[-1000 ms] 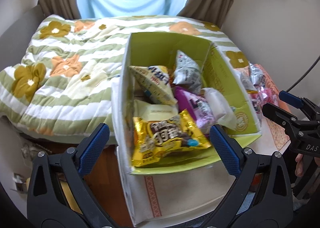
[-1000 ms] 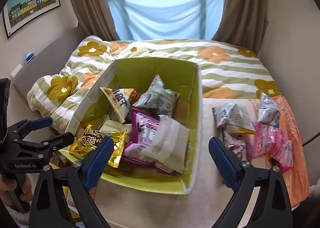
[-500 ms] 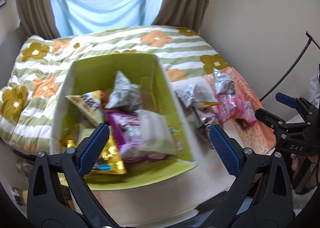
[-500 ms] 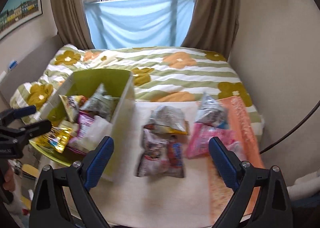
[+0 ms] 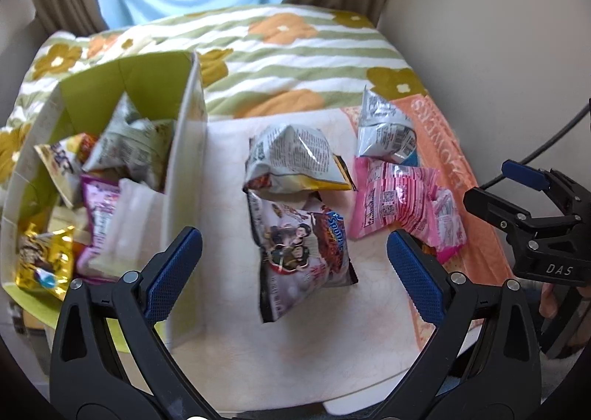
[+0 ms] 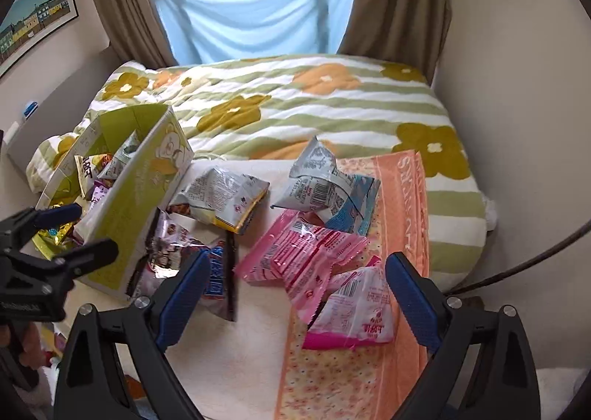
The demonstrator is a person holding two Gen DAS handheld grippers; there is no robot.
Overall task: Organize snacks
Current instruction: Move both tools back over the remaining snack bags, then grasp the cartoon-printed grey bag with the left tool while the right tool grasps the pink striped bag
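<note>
Bedroom: floral quilt (image 6: 295,106) on the bed, blue cloth over the window, low worktop (image 5: 229,169) at the bed's foot with an orange towel (image 6: 399,198) on its right part.

Left gripper (image 5: 293,272): fingers spread, nothing between them. Dark pack (image 5: 299,257) lies flat on the worktop, just ahead of and between the fingers. Silver bag (image 5: 291,158) sits beyond it, overlapping its far end. Box (image 5: 184,176) is off the left finger, open top, already holding several packs: gold, purple, white, silver.

Right gripper (image 6: 295,294): fingers spread, empty. Pink packs (image 6: 314,261) lie between and just ahead of the fingers, partly on the towel; the nearest one sits by the right finger. Blue-white bag (image 6: 325,187) is farther ahead, touching the pink pile. Dark pack is under the left finger from this view, tight against the box wall.

Progress, judging by the split: roughly half done or a bit over. Box is well filled but not to the rim. Left outside: dark pack, silver bag, blue-white bag, pink packs, so about five or six pieces; exact pink count hard to tell, they overlap.

Likely step in hand: both grippers lining up over the loose pile for the next pick, left on the dark pack, right on the pink. No contact yet on either side.
</note>
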